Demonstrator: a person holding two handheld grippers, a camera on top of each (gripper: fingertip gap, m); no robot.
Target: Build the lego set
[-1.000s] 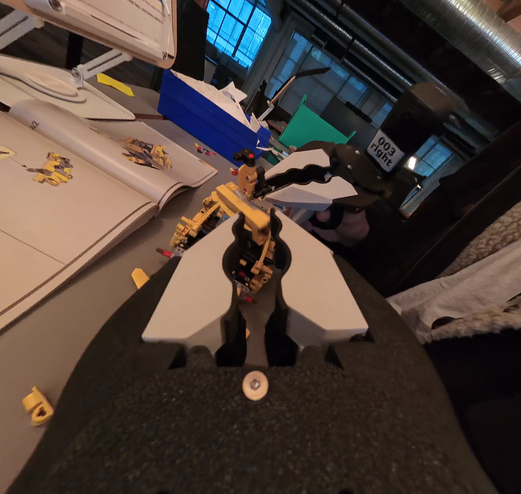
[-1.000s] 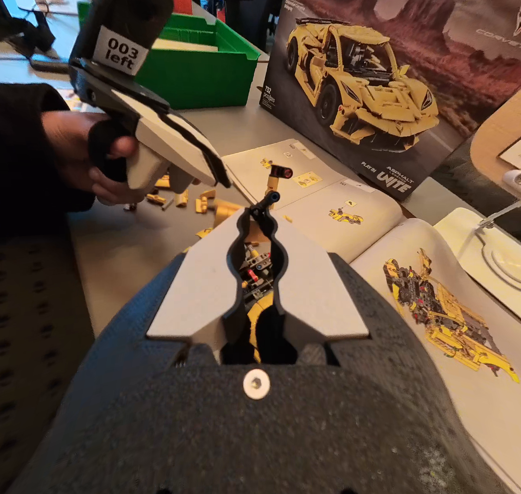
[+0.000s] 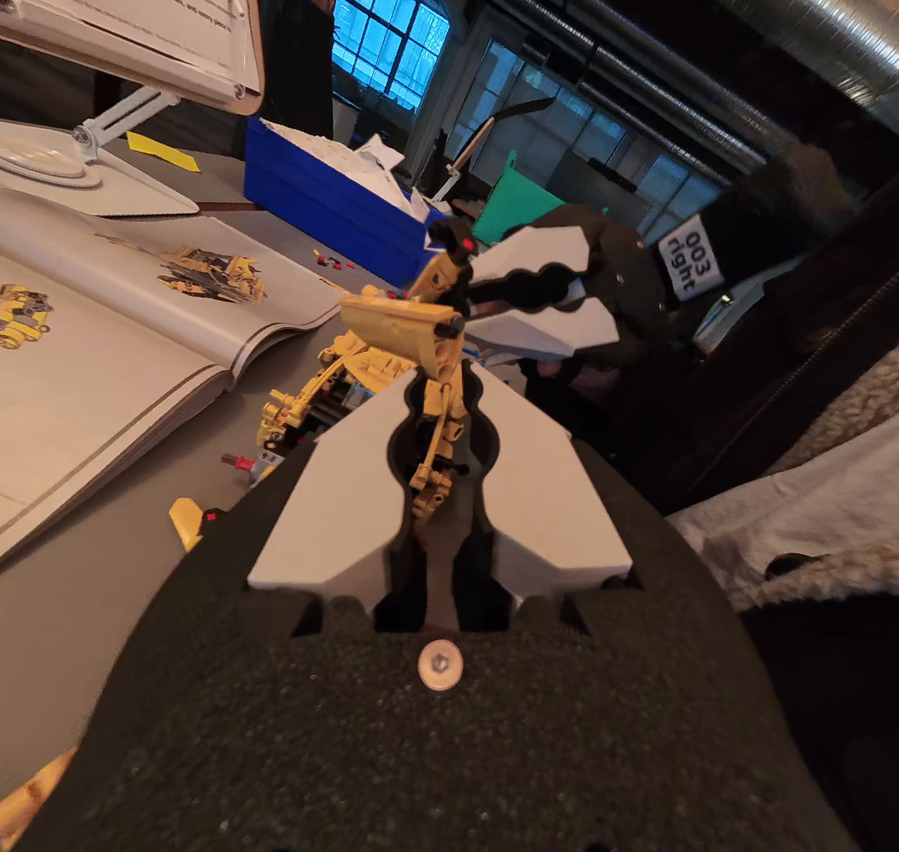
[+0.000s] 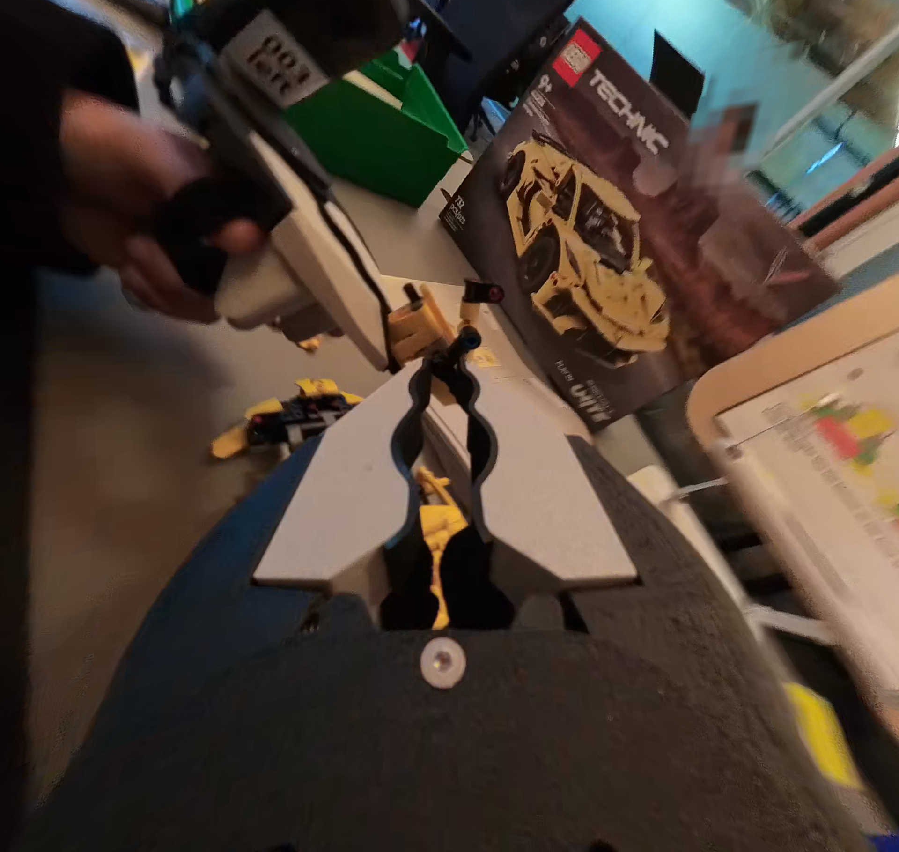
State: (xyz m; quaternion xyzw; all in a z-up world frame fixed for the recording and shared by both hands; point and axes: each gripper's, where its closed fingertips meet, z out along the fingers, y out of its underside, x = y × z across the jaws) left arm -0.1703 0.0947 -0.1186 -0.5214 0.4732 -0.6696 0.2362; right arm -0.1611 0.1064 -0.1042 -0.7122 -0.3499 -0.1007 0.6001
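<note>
The left tongs (image 3: 445, 381) are clamped on a yellow lego sub-assembly (image 3: 404, 322), held up off the grey table (image 3: 160, 478); its curved yellow panel juts out past the tips and the rest of the piece runs back between the 2 fingers. The right tongs (image 4: 445, 366) come in from the opposite side, pinched shut on a thin black pin with a blue end (image 4: 462, 342) that sits right at the raised sub-assembly, touching it as far as the blurred right wrist view shows. Below both tongs, the larger yellow-and-black lego chassis (image 3: 311, 400) lies on the table just beside the open instruction booklet (image 3: 146, 342). A few loose yellow parts (image 3: 185, 527) lie near the table's close edge. Toward the far edge stand a blue bin (image 3: 331, 205), a green bin (image 4: 374, 137) and the set's box showing a yellow car (image 4: 608, 254).
</note>
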